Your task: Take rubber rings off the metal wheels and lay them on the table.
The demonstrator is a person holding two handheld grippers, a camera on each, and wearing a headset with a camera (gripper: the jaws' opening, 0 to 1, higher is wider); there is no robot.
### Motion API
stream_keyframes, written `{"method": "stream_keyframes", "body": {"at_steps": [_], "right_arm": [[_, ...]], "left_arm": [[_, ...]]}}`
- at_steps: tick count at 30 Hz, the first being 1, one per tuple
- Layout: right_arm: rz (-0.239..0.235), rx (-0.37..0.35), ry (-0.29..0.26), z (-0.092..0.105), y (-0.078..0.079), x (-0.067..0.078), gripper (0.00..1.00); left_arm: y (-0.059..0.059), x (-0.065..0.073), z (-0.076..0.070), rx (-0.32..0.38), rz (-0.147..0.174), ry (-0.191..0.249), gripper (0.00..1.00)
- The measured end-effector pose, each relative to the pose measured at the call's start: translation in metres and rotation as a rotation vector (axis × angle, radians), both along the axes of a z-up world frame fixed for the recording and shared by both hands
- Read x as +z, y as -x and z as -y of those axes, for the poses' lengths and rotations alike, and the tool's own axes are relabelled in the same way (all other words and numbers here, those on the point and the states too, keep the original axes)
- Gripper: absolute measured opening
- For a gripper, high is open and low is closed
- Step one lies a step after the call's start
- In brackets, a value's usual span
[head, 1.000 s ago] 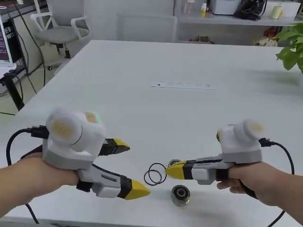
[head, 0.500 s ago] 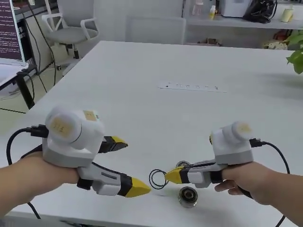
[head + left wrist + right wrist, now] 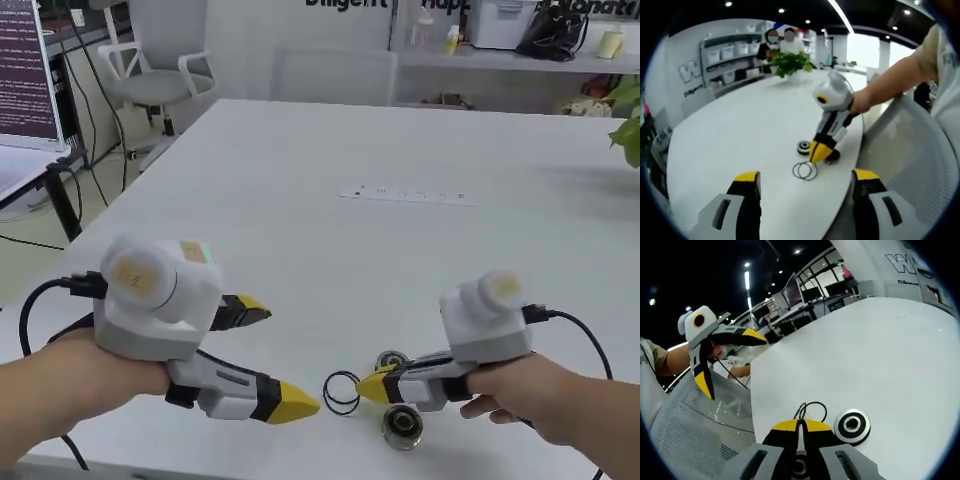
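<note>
Two thin black rubber rings [image 3: 340, 390] lie overlapping on the white table [image 3: 380, 250] near its front edge. Two metal wheels sit to their right, one [image 3: 392, 360] behind my right gripper and one [image 3: 402, 425] in front of it. My right gripper [image 3: 368, 385] is shut, with its yellow tip at the right edge of the rings [image 3: 810, 410]; beside that tip lies a wheel [image 3: 852, 425]. My left gripper [image 3: 278, 357] is open, just left of the rings [image 3: 805, 170], and nothing is between its jaws.
The table's front edge runs just below the wheels and rings. A white power strip [image 3: 405, 195] lies mid-table. Office chairs [image 3: 160, 75] stand beyond the far left corner, a plant [image 3: 628, 125] at far right. Cables trail from both grippers.
The head camera has tilted, so the whole picture has shifted. My right gripper has edged slightly toward the rings' side. The rings, wheels and left gripper stay put.
</note>
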State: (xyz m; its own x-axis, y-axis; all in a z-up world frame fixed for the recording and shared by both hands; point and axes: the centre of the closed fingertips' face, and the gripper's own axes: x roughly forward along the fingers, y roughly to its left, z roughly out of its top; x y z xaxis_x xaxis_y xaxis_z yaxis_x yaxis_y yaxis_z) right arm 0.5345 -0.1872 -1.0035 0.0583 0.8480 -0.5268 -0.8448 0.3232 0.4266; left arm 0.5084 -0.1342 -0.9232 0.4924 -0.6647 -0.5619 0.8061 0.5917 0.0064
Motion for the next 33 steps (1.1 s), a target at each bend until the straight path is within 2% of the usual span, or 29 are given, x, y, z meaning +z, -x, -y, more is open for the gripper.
{"method": "stream_keyframes", "body": {"at_steps": [9,17,20,22,27,30,33], "right_arm": [[0.060,0.008,0.016,0.003,-0.001,0.004,0.13],[0.078,-0.003,-0.003,0.006,-0.003,0.013,0.20],[0.057,-0.019,-0.028,0.007,-0.003,0.019,0.23],[0.059,-0.021,-0.037,0.009,-0.003,0.022,0.24],[0.074,-0.026,-0.051,0.016,-0.004,0.028,0.25],[0.073,-0.044,-0.067,0.021,-0.006,0.032,0.26],[0.079,-0.057,-0.079,0.026,-0.007,0.036,0.26]], "left_arm": [[0.003,0.001,0.003,-0.005,-0.001,-0.007,0.75],[0.004,0.000,0.005,0.000,-0.005,-0.007,0.75],[0.005,-0.001,0.006,0.001,-0.011,-0.007,0.75],[0.005,-0.002,0.007,0.001,-0.013,-0.008,0.75],[0.005,-0.003,0.010,0.003,-0.019,-0.008,0.75],[0.004,0.000,0.014,0.004,-0.030,0.016,0.75],[0.001,0.002,0.017,0.002,-0.027,0.016,0.75]]}}
